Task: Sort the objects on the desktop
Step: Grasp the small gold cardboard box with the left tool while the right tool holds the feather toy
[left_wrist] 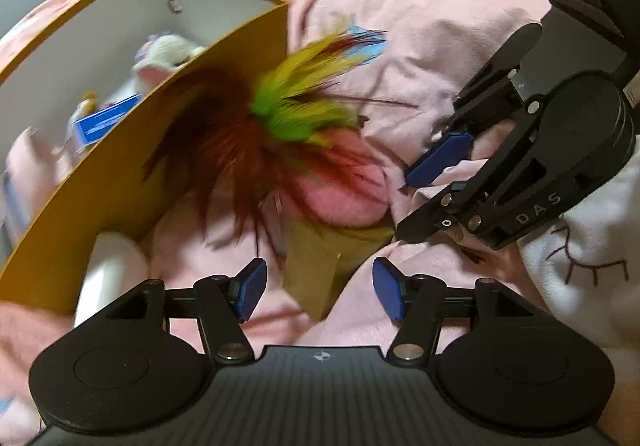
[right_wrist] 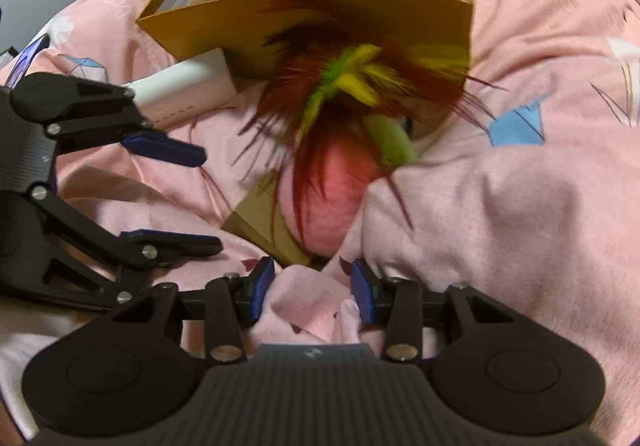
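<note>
Left tool [left_wrist: 318, 292]: held wide, nothing between its pads.
Right tool [right_wrist: 312, 286]: closed on a fold of pink bedsheet [right_wrist: 520, 206].
Feather toy [left_wrist: 296, 114]: blurred, lying against the yellow box [left_wrist: 120, 174].

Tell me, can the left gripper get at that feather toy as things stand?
Probably yes: the left gripper is open, and the feather toy lies uncovered just ahead on the pink sheet.

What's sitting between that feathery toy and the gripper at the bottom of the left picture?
A tan cardboard piece on the pink cloth, in the left wrist view.
</note>
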Available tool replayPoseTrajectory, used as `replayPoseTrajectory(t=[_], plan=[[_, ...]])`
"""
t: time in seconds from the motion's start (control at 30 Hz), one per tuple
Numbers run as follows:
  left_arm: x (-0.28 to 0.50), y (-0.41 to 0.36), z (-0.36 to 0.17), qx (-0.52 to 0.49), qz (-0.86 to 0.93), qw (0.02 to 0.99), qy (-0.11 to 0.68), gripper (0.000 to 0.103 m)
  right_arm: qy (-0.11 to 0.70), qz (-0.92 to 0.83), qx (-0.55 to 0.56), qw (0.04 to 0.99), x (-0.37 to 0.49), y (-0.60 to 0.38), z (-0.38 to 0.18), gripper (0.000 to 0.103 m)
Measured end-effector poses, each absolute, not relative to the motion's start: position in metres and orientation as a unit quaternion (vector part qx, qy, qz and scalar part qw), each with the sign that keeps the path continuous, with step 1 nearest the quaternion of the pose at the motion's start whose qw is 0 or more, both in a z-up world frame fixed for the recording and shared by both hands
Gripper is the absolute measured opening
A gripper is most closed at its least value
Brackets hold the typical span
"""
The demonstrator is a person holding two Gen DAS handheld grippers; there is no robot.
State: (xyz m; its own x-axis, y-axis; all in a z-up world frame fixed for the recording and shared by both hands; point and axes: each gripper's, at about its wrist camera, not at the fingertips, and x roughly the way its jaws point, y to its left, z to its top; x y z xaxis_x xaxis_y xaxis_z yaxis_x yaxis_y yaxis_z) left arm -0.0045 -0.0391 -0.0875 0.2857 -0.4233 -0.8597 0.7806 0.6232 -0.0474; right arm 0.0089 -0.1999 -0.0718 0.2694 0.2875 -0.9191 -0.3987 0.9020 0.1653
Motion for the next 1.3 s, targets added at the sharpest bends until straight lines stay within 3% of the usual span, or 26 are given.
replayPoseTrajectory(t=[0.23, 0.47, 0.63, 0.8, 1.03, 1.3], plan=[[0.01, -0.055, -0.11, 0.216, -0.42, 0.755, 0.455, 0.073, 0.565, 0.218, -0.029, 0.795, 0.009, -0.207, -0.075, 0.043], [0.032, -0.055, -0.127, 0.148, -0.428, 0.747, 0.488, 0.079, 0.558, 0.222, -0.01, 0.8, 0.009, -0.211, -0.077, 0.043], [0.025, -0.053, -0.125, 0.144, -0.416, 0.758, 0.481, 0.076, 0.538, 0.228, 0.007, 0.812, 0.006, -0.214, -0.07, 0.043], [0.022, -0.035, -0.116, 0.1, -0.392, 0.77, 0.494, 0.06, 0.499, 0.238, 0.014, 0.833, 0.005, -0.214, -0.053, 0.043], [0.02, -0.004, -0.103, 0.049, -0.316, 0.801, 0.506, 0.059, 0.464, 0.227, -0.05, 0.855, 0.021, -0.2, -0.035, 0.052], [0.018, 0.034, -0.082, -0.006, -0.235, 0.843, 0.484, 0.059, 0.496, 0.223, -0.107, 0.833, 0.044, -0.181, -0.062, 0.063]])
